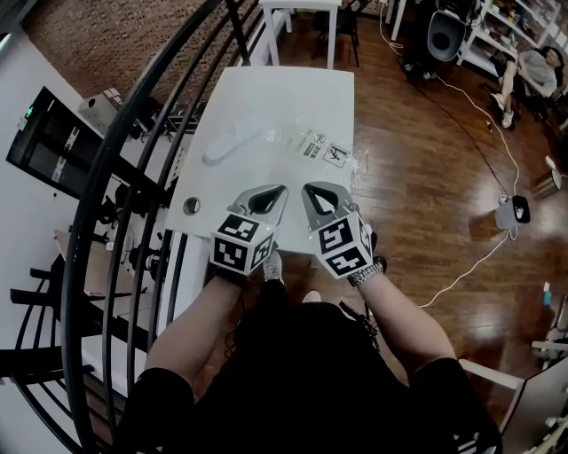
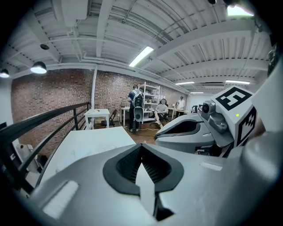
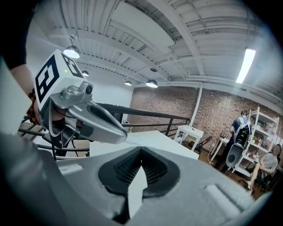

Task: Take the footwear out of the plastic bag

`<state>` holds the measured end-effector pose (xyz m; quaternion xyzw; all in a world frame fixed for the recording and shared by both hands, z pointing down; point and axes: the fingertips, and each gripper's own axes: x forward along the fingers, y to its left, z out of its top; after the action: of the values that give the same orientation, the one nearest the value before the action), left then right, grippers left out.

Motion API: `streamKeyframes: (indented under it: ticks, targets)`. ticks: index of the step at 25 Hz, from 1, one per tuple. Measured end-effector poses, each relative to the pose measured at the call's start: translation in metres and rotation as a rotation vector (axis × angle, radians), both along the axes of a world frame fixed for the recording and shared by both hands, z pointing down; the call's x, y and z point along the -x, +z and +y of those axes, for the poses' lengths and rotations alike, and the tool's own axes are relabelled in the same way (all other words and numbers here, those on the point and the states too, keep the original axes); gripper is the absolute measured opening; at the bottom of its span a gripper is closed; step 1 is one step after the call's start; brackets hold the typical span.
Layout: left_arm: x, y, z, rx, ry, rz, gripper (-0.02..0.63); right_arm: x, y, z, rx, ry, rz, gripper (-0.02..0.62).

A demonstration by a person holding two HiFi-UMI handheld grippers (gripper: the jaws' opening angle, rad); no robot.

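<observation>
A white slipper [image 1: 232,142] lies flat on the white table [image 1: 284,97], left of a crumpled clear plastic bag [image 1: 312,147] with printed labels. The slipper is outside the bag. My left gripper [image 1: 280,190] and right gripper [image 1: 308,188] hover side by side over the table's near edge, well short of both things. Both are shut with nothing between the jaws. In the left gripper view my left gripper [image 2: 141,146] shows closed pads, with the right gripper's body [image 2: 194,128] beside it. In the right gripper view my right gripper [image 3: 141,151] is closed too.
A black curved railing [image 1: 133,151] runs along the table's left side. A round cable hole [image 1: 191,206] sits near the table's left front corner. A small white table [image 1: 302,7] stands beyond. Cables [image 1: 497,142], a speaker [image 1: 446,34] and seated people are on the wood floor at right.
</observation>
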<state>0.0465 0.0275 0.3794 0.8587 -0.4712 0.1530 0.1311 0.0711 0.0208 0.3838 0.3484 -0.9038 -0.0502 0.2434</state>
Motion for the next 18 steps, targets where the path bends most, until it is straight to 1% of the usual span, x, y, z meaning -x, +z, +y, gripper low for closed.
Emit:
streamKeyframes:
  ticks: [4,18]
  targets:
    - [-0.006,-0.002,0.004,-0.008,0.01,-0.013,0.017,0.002,-0.004,0.004,-0.009,-0.014,-0.002,-0.008]
    - [-0.007,0.0,0.011,-0.013,0.009,-0.031,0.017,0.007,-0.006,0.013,-0.017,-0.038,-0.002,-0.008]
